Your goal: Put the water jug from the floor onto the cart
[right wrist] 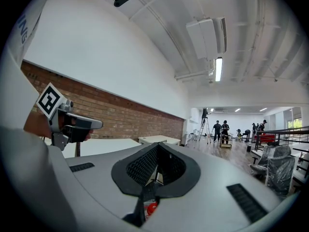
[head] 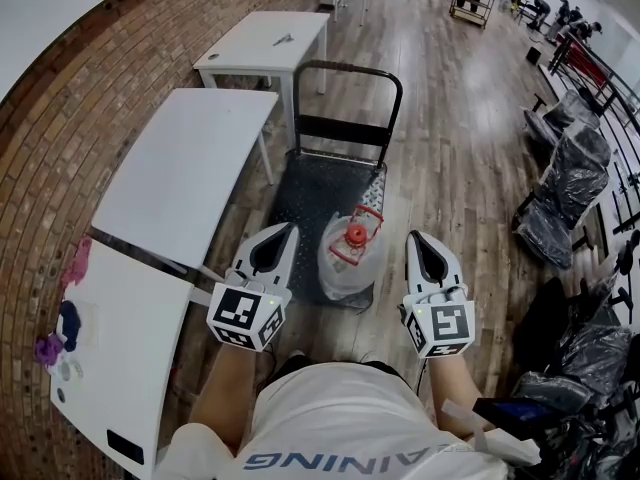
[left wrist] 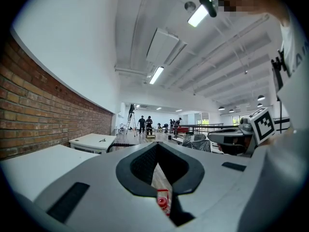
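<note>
The clear water jug (head: 345,258), with a red cap and a red handle, stands upright on the near end of the cart's dark deck (head: 315,188). My left gripper (head: 283,232) hangs shut to the jug's left, apart from it. On the jug's right my right gripper (head: 418,240) is also shut and holds nothing. Both point level toward the cart's black push handle (head: 350,73) at the far end. In the left gripper view the left gripper (left wrist: 157,146) hides all but the jug's red cap (left wrist: 163,200). In the right gripper view the cap (right wrist: 150,208) peeks under the right gripper (right wrist: 157,147).
White tables (head: 185,168) line the brick wall (head: 60,138) left of the cart, with another table (head: 265,43) beyond. Plastic-wrapped chairs (head: 560,183) stand at the right. People and a ladder (left wrist: 131,117) are far down the wooden floor (head: 450,128).
</note>
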A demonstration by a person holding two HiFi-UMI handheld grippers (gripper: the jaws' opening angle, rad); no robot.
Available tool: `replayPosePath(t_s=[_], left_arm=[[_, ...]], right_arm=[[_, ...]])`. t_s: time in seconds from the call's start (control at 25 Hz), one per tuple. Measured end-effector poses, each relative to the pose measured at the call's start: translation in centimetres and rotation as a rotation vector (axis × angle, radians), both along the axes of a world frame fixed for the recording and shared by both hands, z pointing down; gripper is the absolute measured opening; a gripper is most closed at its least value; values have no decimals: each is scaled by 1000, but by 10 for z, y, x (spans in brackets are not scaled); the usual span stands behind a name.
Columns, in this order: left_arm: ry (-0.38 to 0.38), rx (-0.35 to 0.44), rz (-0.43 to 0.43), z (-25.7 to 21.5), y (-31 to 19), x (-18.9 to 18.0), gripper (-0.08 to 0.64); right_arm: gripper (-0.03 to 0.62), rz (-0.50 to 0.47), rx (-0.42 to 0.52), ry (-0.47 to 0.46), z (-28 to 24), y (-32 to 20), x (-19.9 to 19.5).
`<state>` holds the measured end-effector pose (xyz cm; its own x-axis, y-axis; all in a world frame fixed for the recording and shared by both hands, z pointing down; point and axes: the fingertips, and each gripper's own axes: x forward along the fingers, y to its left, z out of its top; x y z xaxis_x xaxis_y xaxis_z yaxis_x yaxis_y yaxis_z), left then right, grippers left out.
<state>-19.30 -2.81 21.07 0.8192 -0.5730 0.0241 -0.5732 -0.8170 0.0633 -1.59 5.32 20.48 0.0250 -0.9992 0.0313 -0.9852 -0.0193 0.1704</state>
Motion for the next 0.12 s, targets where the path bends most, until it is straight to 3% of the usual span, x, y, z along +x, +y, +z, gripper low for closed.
replayPosePath(t_s=[0.12], left_arm=[[-3,-3,0,1,0,4,0]], right_arm=[[5,-2,-7,-4,2,0,3]])
